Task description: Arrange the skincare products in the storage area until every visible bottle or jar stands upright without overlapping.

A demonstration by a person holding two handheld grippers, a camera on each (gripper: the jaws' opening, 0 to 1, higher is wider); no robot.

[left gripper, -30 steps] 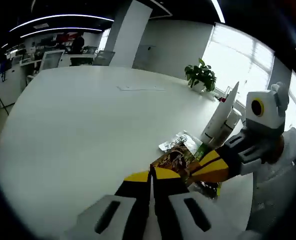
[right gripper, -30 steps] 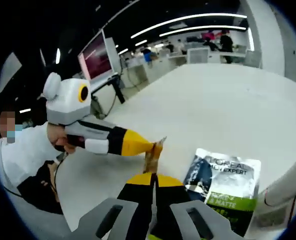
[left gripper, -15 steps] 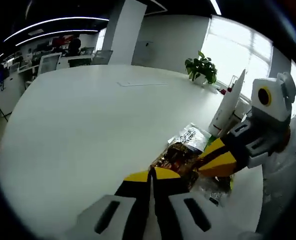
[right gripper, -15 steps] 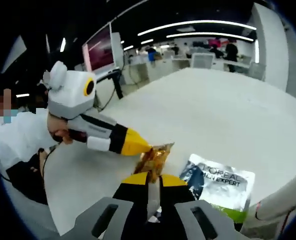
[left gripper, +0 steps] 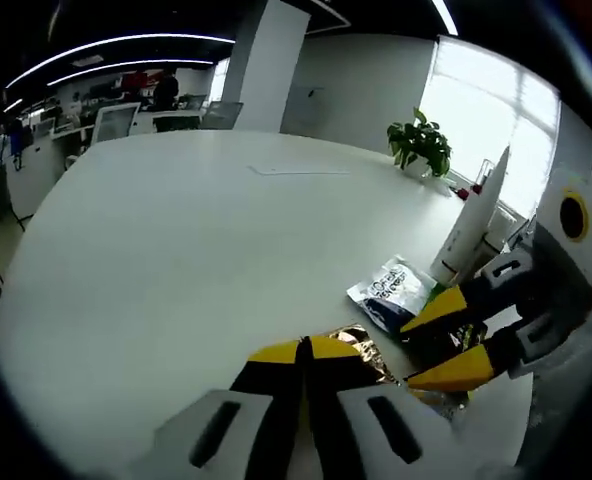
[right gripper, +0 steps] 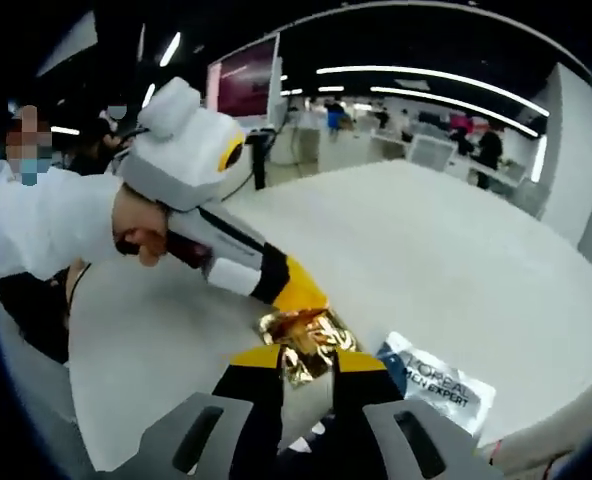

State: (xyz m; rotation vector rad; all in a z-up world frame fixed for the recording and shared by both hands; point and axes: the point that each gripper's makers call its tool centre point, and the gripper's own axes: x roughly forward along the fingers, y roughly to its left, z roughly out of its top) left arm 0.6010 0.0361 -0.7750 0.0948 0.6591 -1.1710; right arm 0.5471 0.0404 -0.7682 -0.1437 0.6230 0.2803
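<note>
A: What is the left gripper [left gripper: 303,352] doing?

B: In the left gripper view its yellow-tipped jaws are pressed together on the near edge of a crinkled gold foil sachet [left gripper: 368,356], which lies on the white table [left gripper: 176,250]. The right gripper view shows the same tool [right gripper: 311,303] coming in from the left, its tips on the gold sachet [right gripper: 302,343].

A: And the right gripper?

B: It enters the left gripper view from the right [left gripper: 438,345] with its jaws spread, one yellow tip above the other, just right of the sachet. In its own view the right gripper [right gripper: 309,360] has the gold foil showing between its parted jaws; whether they touch it I cannot tell.

A: Anything else among the products?

B: A silver L'Oréal sachet [right gripper: 438,378] with dark print lies flat just beyond the gold one, near the table's right edge [left gripper: 394,290]. Further right a tall white tube [left gripper: 470,227] stands upright. A potted plant [left gripper: 421,147] sits at the far side by the window, and a paper sheet [left gripper: 298,170] lies far off on the table
</note>
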